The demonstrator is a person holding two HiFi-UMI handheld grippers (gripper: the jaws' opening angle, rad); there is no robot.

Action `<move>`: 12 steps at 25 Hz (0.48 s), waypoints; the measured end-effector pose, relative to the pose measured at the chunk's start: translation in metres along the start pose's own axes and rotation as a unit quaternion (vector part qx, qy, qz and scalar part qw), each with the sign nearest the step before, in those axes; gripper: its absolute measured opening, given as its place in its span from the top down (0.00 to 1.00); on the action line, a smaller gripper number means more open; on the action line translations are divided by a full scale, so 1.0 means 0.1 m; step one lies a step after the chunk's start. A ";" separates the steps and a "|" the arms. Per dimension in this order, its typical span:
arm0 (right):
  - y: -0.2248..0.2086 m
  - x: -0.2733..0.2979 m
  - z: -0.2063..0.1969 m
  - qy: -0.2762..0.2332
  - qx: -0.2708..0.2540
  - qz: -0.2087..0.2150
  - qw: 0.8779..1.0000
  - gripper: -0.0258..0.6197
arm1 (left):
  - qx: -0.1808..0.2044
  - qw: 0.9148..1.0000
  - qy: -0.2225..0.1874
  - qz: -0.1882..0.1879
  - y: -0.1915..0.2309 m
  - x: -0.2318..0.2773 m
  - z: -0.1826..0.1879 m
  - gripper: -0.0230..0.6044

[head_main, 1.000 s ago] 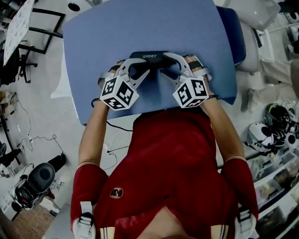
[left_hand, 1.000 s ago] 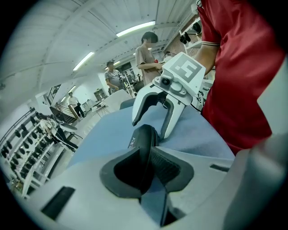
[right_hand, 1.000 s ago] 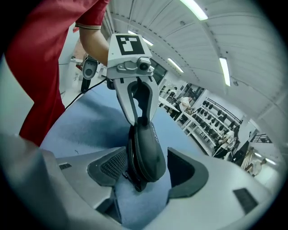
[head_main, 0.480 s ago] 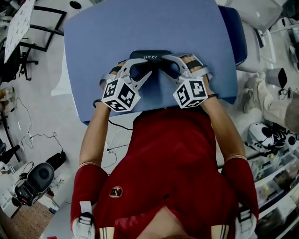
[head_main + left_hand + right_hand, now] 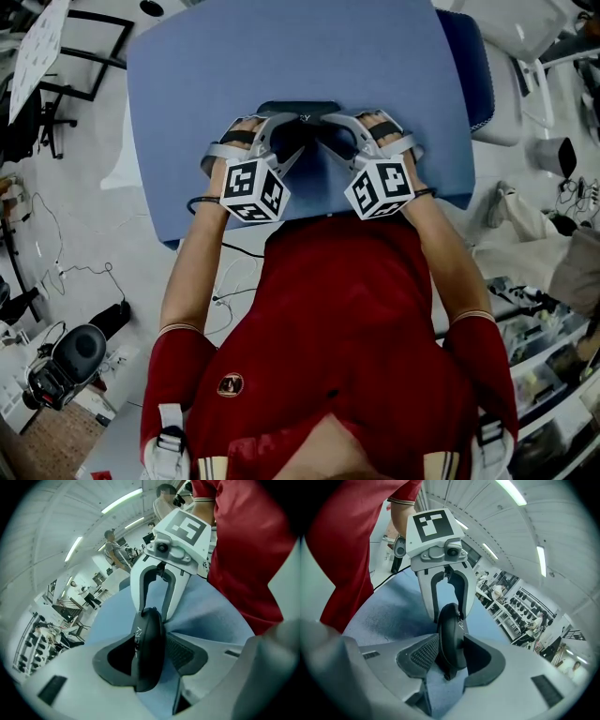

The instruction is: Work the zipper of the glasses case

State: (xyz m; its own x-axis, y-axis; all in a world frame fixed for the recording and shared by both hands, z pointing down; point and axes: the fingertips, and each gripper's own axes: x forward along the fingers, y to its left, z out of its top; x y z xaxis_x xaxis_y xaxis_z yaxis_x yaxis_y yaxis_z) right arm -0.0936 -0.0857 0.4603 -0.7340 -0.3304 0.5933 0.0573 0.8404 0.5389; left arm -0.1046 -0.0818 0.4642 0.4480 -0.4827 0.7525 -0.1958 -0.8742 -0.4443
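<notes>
As the glasses case (image 5: 149, 637) stands on edge between both my finger pairs, my right gripper (image 5: 451, 660) has just closed onto it; my left gripper (image 5: 151, 657) (jaws just opening) brackets it loosely

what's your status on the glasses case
Left tongs just opened, loose round glasses case end. Right tongs just closed onto other end. Case on blue table, nothing blocking.

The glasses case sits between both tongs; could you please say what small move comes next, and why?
Probably close the left tongs on the glasses case: they have just been opening and stand loose round its end, while the right tongs, which have been closing, pinch the other end.
</notes>
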 end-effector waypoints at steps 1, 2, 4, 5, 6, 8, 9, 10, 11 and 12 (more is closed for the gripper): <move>0.01 0.00 -0.01 -0.002 -0.001 0.001 1.000 0.71 | 0.007 1.000 0.007 0.005 0.01 0.02 0.00 0.66; 0.02 0.00 -0.01 -0.004 -0.003 0.002 1.000 0.72 | 0.013 1.000 0.013 0.010 0.01 0.04 -0.01 0.65; 0.04 0.00 0.00 -0.009 -0.006 0.004 1.000 0.74 | 0.021 0.999 0.023 0.014 0.02 0.07 -0.02 0.61; 0.04 -0.01 0.01 -0.012 -0.008 0.005 1.000 0.74 | 0.023 0.999 0.026 0.012 0.01 0.07 -0.03 0.61; 0.04 -0.01 0.03 -0.015 -0.010 0.006 1.000 0.75 | 0.023 0.999 0.029 0.008 0.00 0.08 -0.05 0.61; 0.05 -0.01 0.05 -0.019 -0.013 0.009 1.000 0.78 | 0.020 0.999 0.032 0.003 -0.02 0.08 -0.07 0.61; 0.06 -0.01 0.05 -0.020 -0.014 0.010 1.000 0.78 | 0.018 0.999 0.033 0.001 -0.02 0.08 -0.07 0.61; 0.05 -0.01 0.05 -0.021 -0.015 0.012 1.000 0.78 | 0.017 0.999 0.034 0.001 -0.02 0.08 -0.07 0.61; 0.05 -0.01 0.04 -0.023 -0.015 0.015 1.000 0.78 | 0.015 0.999 0.034 0.000 -0.01 0.09 -0.06 0.61; 0.05 -0.02 0.03 -0.026 -0.013 0.019 0.999 0.78 | 0.013 0.999 0.034 0.000 -0.01 0.10 -0.06 0.61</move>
State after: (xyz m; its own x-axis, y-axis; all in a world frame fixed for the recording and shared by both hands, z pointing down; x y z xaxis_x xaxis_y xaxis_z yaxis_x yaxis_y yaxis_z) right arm -0.0944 -0.0795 0.4599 -0.7652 -0.2748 0.5822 0.1035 0.8401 0.5325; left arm -0.1050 -0.0858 0.4751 0.3875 -0.4852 0.7838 -0.1718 -0.8734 -0.4557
